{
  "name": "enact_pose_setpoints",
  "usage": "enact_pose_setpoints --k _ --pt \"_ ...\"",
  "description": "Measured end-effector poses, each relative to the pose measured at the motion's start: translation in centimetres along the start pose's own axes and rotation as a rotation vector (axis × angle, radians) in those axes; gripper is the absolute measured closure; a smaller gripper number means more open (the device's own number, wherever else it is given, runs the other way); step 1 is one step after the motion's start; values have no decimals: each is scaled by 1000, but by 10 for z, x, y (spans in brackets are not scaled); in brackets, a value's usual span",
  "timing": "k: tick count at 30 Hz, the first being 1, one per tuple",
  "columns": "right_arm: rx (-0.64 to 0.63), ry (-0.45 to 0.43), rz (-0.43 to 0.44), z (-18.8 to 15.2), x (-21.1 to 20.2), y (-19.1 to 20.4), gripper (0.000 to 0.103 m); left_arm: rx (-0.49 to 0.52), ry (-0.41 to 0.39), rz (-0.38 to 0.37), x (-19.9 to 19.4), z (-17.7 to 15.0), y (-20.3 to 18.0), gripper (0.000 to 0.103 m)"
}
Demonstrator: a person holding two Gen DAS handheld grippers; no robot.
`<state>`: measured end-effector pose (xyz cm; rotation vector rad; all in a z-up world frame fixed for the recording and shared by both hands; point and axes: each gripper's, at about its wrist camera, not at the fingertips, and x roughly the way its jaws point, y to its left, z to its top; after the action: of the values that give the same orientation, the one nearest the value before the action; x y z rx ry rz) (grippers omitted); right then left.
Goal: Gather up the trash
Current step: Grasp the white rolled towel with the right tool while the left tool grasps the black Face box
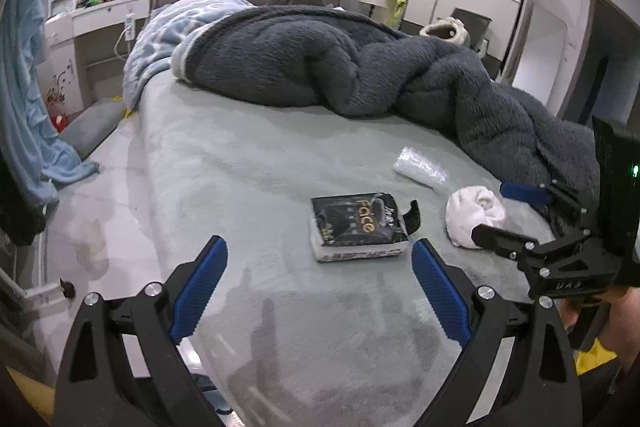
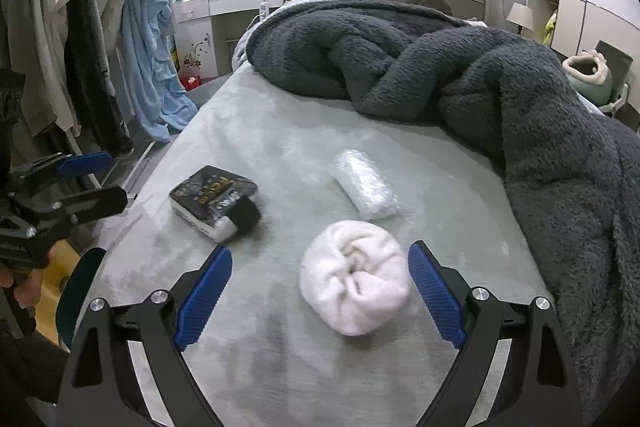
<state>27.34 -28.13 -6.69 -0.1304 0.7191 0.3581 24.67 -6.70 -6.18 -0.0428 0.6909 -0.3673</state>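
Hovering left claw (image 1: 319, 281) wide open over black pack (image 1: 358, 227) at bed (image 1: 240, 163) edge; torn flap risking snag. Clear wrap (image 2: 366, 185) lying beyond. Right claw (image 2: 320, 293) gaping around white wad (image 2: 356, 287), not gripping; soft wad maybe squashing, slipping out.

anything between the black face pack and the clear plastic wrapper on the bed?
Nothing: only bare grey bedsheet separates the black pack from the plastic wrapper. The right wrist view shows it best.

Both tongs, left (image 1: 319, 250) and right (image 2: 320, 259), agape
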Motion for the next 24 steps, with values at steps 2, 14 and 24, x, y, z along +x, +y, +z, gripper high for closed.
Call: enact_pose_setpoints --k 2,14,24 --pt "1 13 3 -2 3 -4 12 12 5 -13 5 2 -5 8" --pt "-8 76 52 -14 27 -21 23 57 50 -41 39 1 -27 8" --pt "16 86 91 -13 28 -27 52 32 86 -30 61 -3 -28 14"
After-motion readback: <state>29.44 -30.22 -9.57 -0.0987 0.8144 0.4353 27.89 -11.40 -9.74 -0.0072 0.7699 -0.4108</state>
